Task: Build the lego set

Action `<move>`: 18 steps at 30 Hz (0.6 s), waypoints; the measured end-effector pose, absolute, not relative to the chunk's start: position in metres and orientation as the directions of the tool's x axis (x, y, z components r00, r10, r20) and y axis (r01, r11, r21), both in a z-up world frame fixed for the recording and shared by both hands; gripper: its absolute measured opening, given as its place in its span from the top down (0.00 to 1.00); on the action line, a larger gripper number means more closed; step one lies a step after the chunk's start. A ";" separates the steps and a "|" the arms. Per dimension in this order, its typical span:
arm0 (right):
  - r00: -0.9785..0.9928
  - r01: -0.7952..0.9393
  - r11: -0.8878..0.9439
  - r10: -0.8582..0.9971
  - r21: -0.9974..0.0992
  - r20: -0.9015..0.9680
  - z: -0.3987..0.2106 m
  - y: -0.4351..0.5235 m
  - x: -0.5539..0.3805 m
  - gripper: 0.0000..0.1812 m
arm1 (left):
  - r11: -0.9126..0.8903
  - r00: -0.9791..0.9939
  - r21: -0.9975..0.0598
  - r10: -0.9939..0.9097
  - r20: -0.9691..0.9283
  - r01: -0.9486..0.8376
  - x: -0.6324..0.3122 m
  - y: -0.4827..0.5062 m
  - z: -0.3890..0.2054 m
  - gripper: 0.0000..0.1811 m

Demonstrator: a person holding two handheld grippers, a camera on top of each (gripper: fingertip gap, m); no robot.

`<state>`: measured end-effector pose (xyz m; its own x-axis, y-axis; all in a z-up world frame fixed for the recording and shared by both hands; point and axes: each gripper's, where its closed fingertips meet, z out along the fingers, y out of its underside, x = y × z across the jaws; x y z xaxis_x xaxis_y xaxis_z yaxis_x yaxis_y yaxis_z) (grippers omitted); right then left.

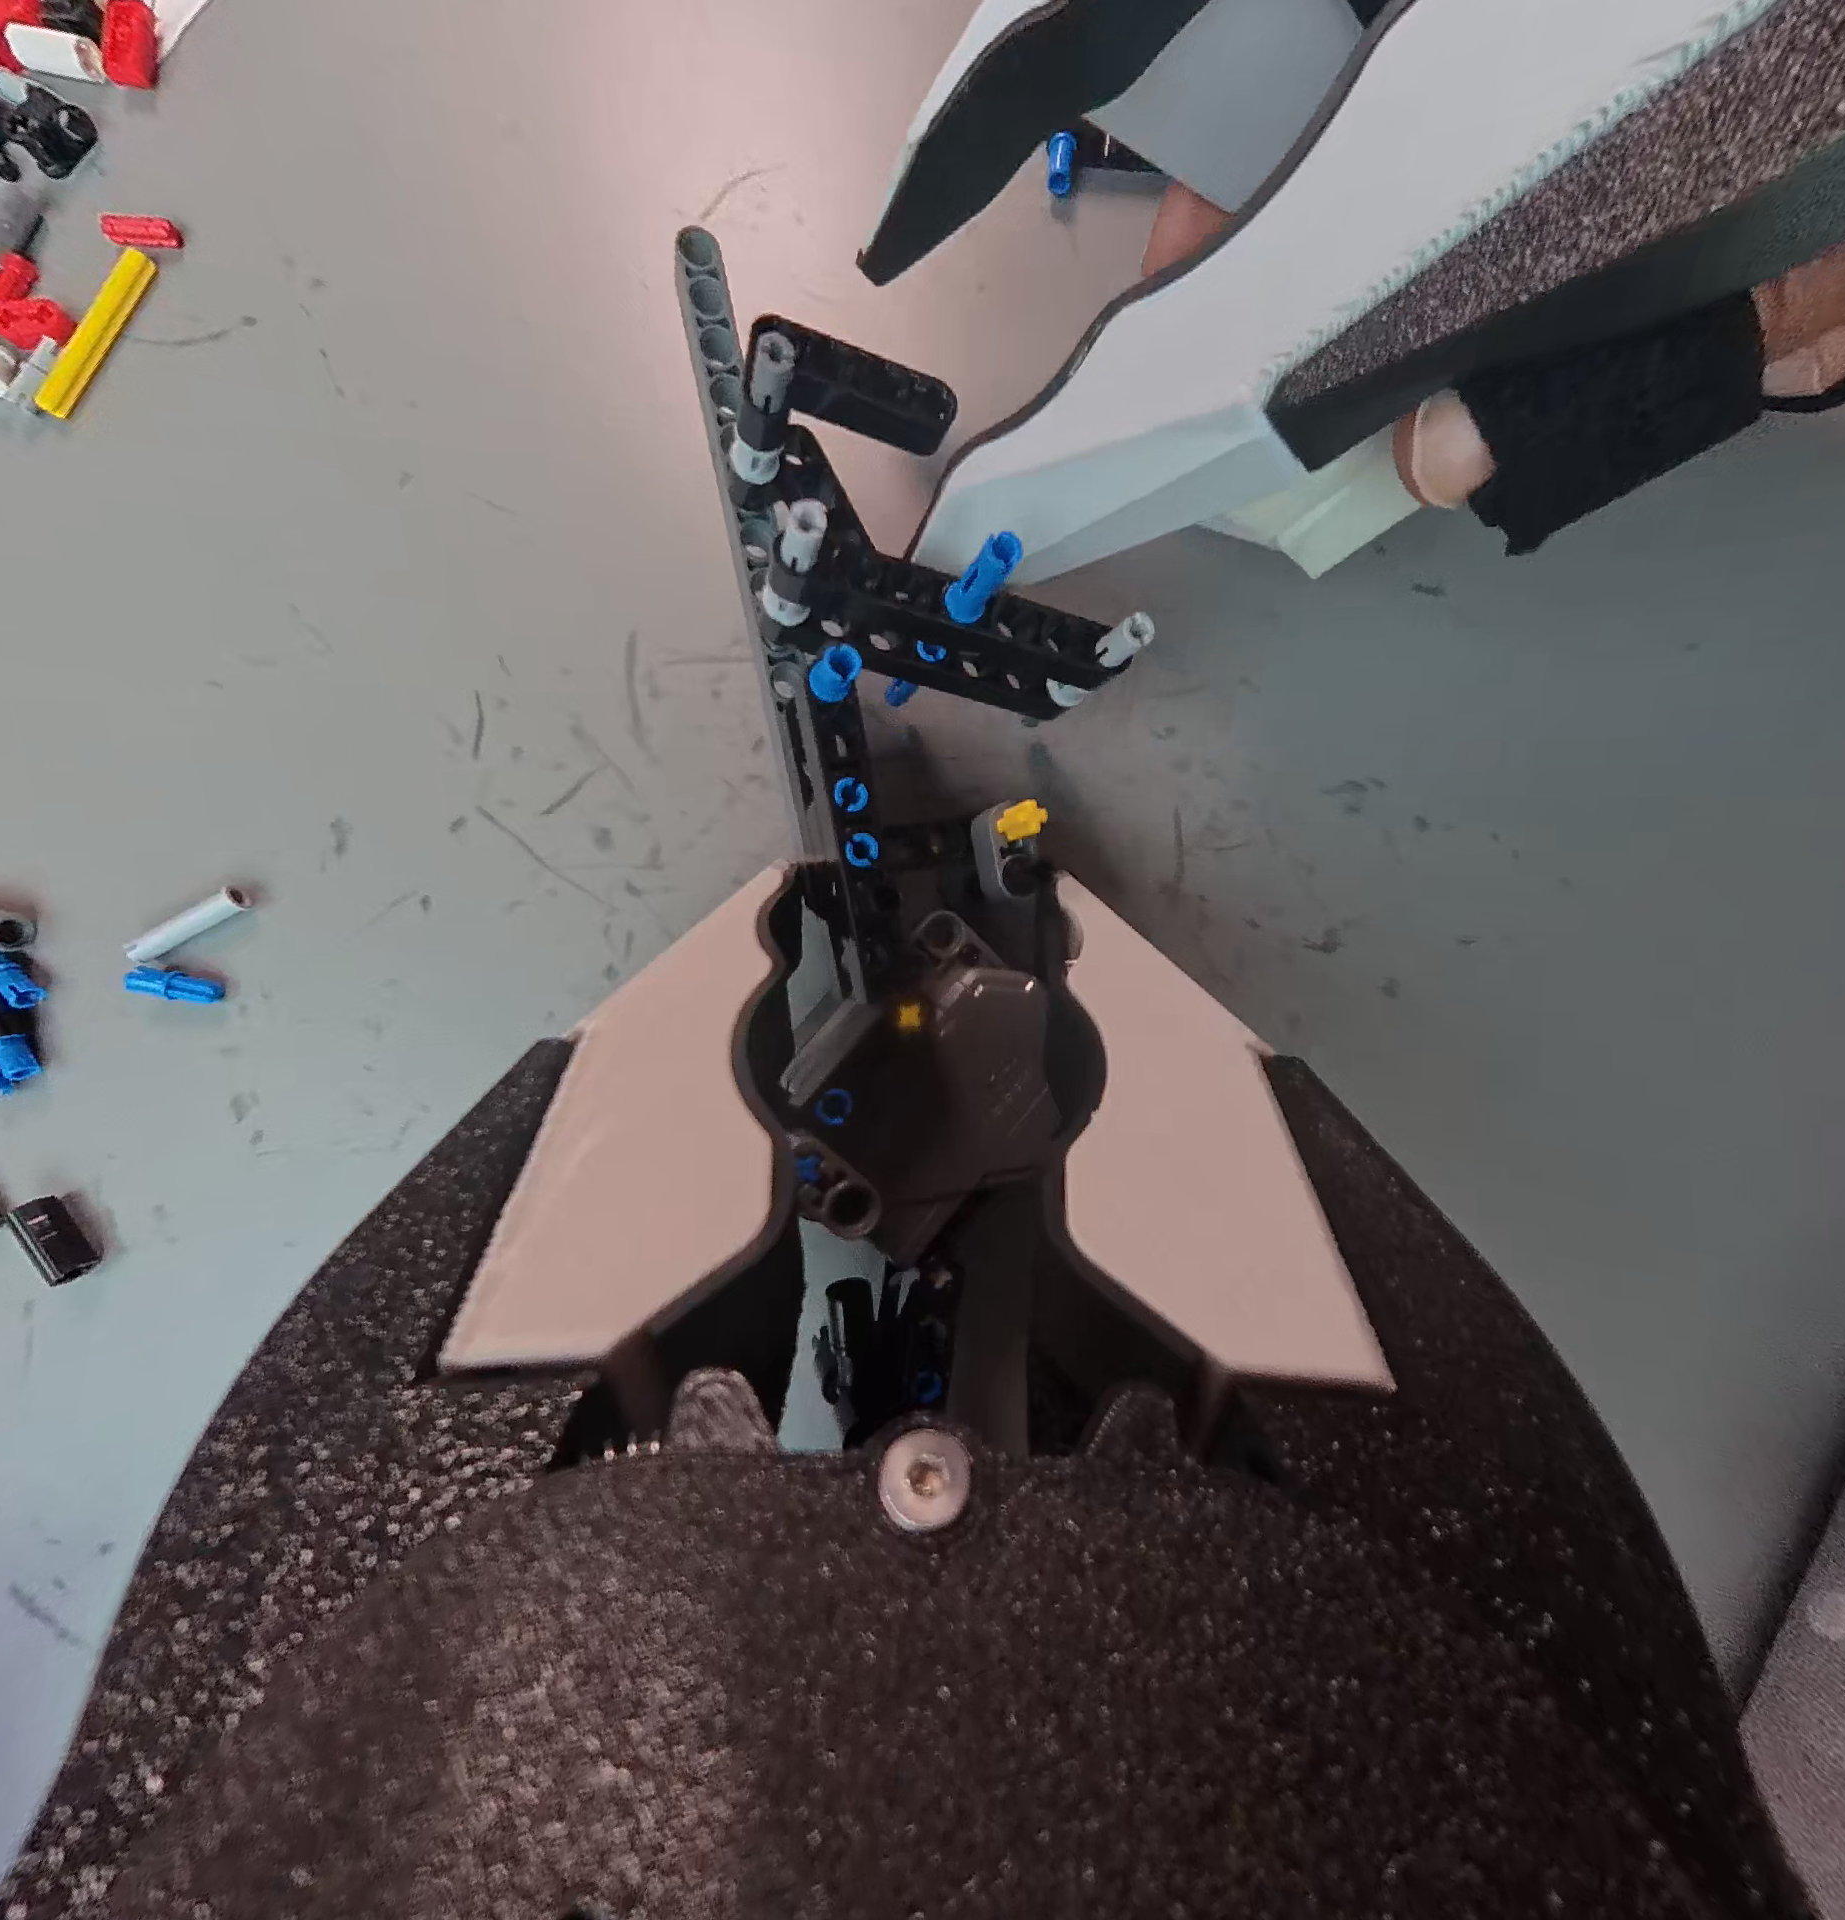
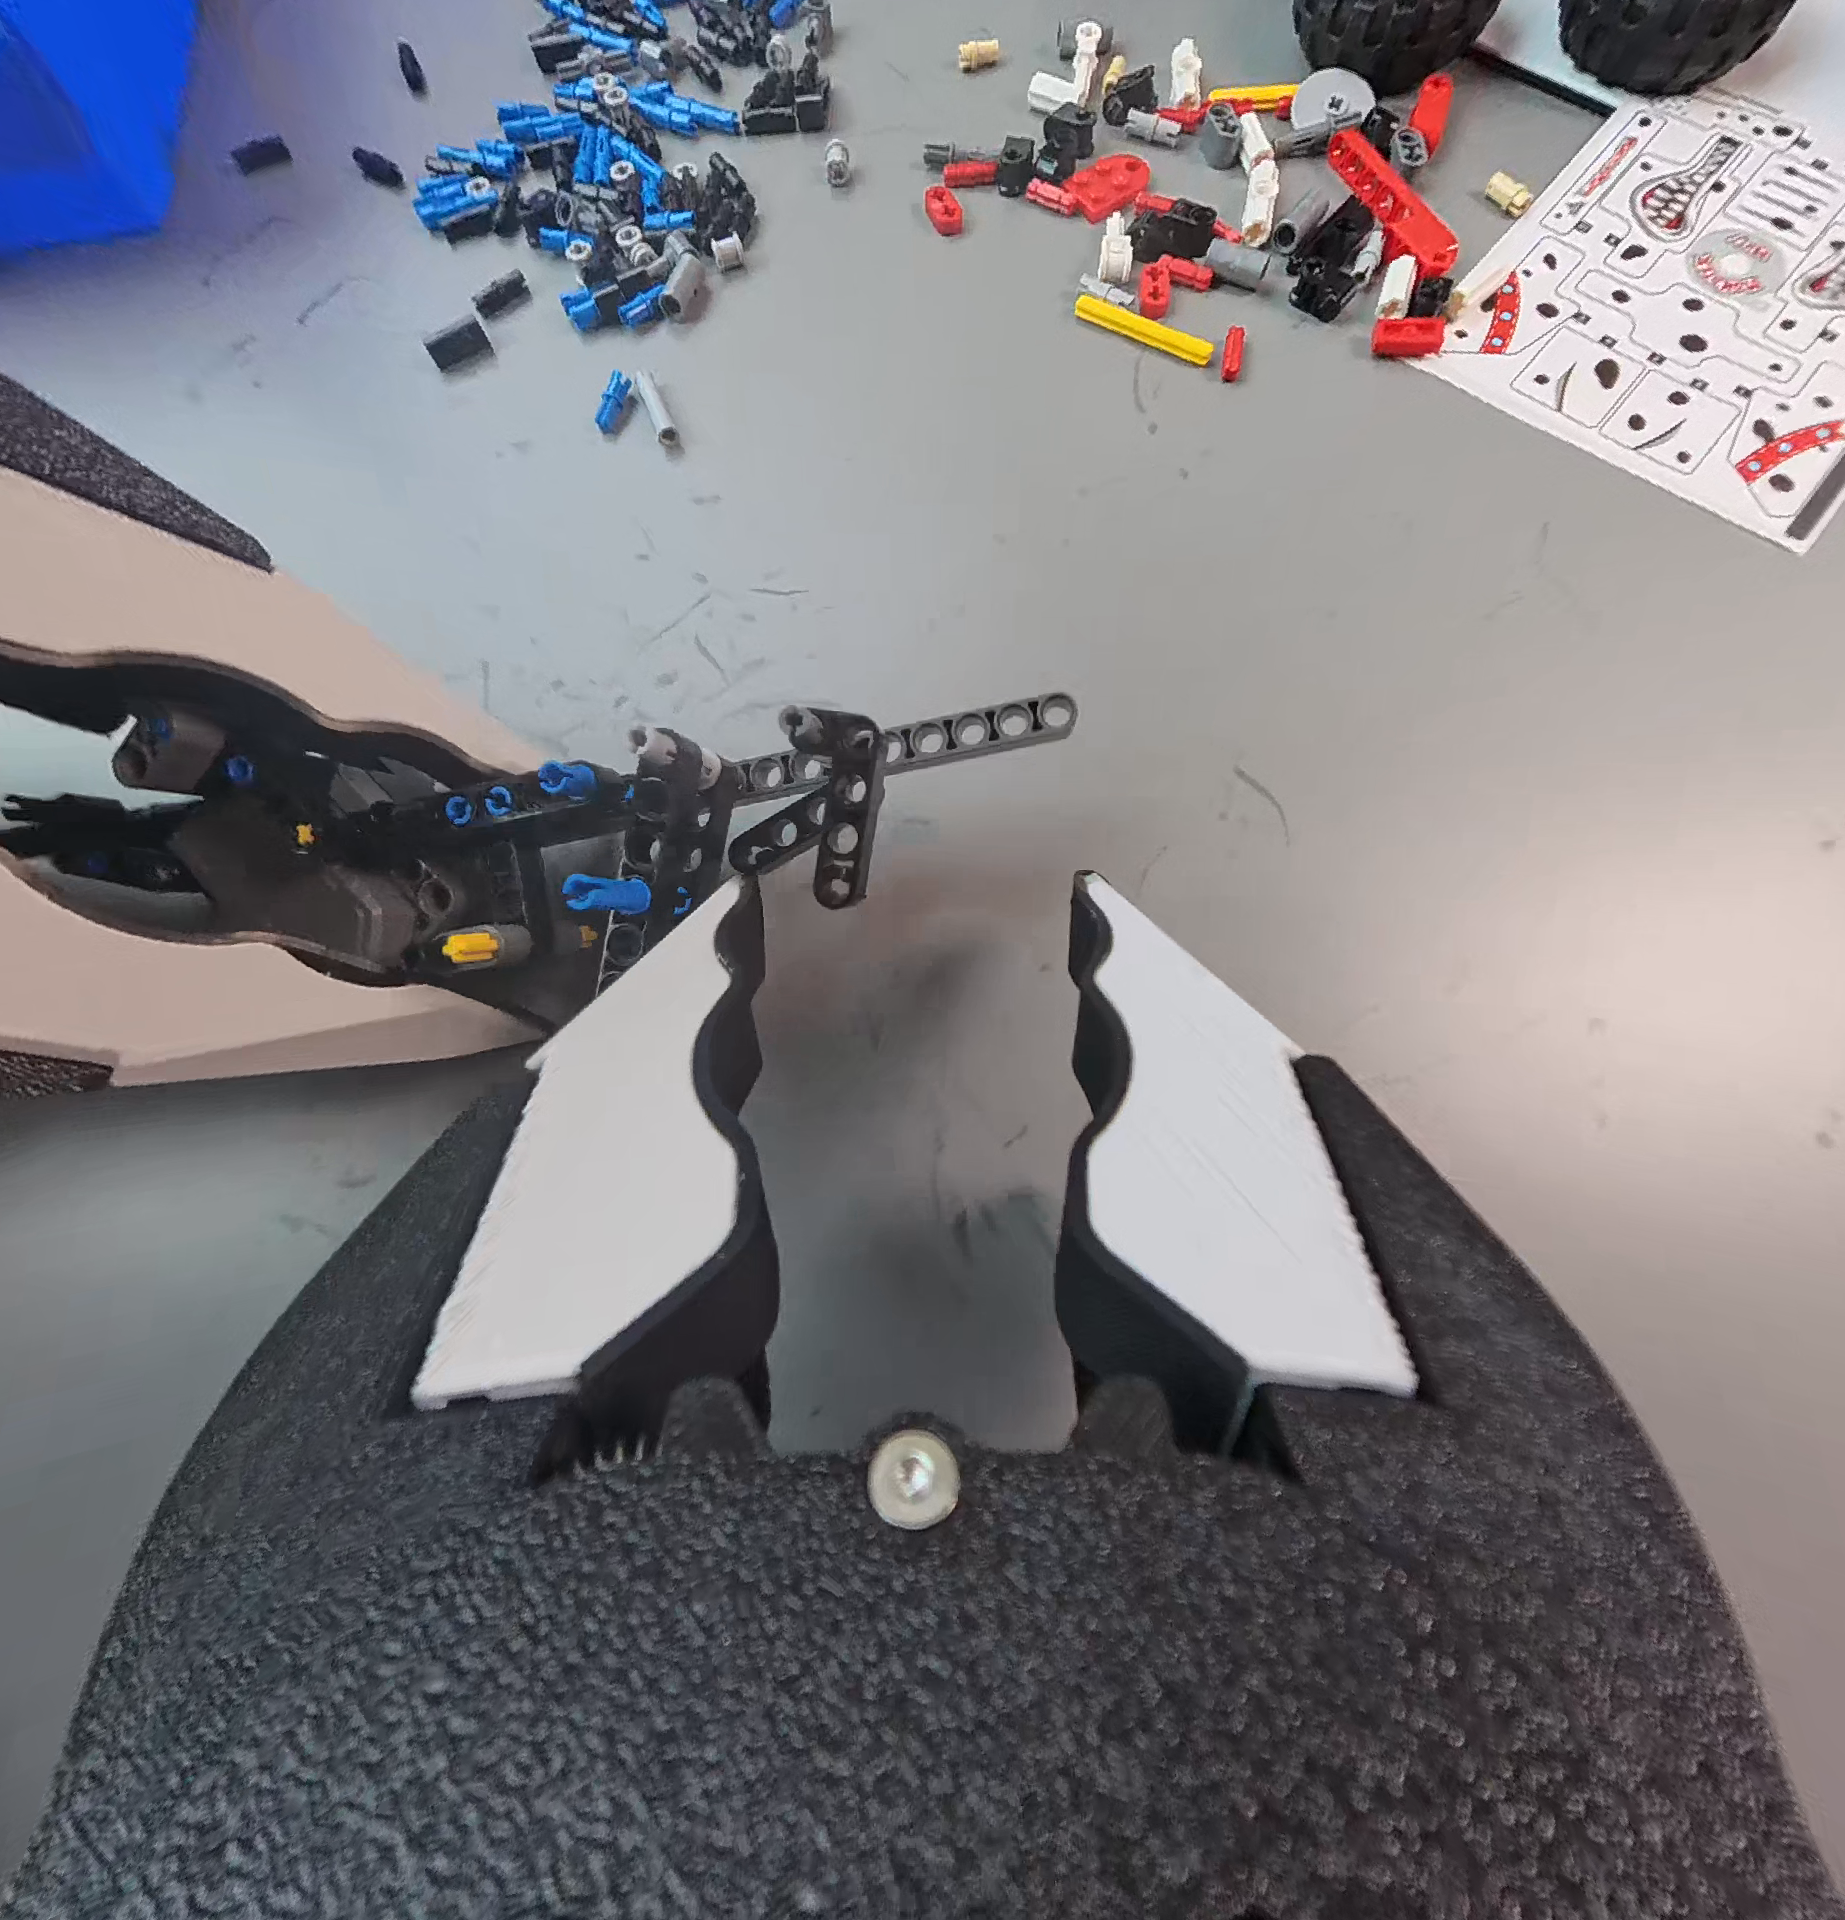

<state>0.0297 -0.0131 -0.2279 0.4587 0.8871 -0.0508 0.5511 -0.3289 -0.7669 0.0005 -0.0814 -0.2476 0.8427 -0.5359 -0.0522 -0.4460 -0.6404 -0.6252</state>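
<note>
My left gripper (image 1: 923, 883) is shut on a partly built Lego Technic assembly (image 1: 845, 623), clamping its dark grey block (image 1: 959, 1081). A long grey beam (image 1: 715, 343), black beams and blue pins (image 1: 980, 577) stick out beyond the fingertips. In the right wrist view the assembly (image 2: 689, 821) hangs just above the table at the left, in the left gripper (image 2: 523, 894). My right gripper (image 2: 918, 883) is open and empty, its left fingertip (image 2: 741, 904) right beside the black beams. In the left wrist view it (image 1: 895, 410) shows at upper right, held by a gloved hand (image 1: 1624, 416).
On the grey table (image 2: 1209, 675) lie a pile of blue and black pins (image 2: 606, 177), a pile of red, white and black parts (image 2: 1261, 197), a yellow axle (image 2: 1141, 327), a sticker sheet (image 2: 1707, 301), two black tyres (image 2: 1396, 36) and a blue bin (image 2: 66, 114). The yellow axle (image 2: 1141, 327) lies around 15 cm away from my right fingertips. Seen from the left wrist view (image 1: 91, 328) as well.
</note>
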 end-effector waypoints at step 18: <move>0.482 0.530 -0.365 0.872 -0.766 -0.083 -0.227 -0.008 0.023 0.65 | -0.613 0.841 -0.630 -0.527 -0.123 -0.476 -0.003 -0.082 -0.246 0.76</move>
<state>0.0234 -0.0075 -0.2272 0.4820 0.8723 -0.0825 0.5296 -0.3651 -0.7656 -0.0027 -0.0815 -0.2458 0.8410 -0.5269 -0.1228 -0.4763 -0.6132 -0.6302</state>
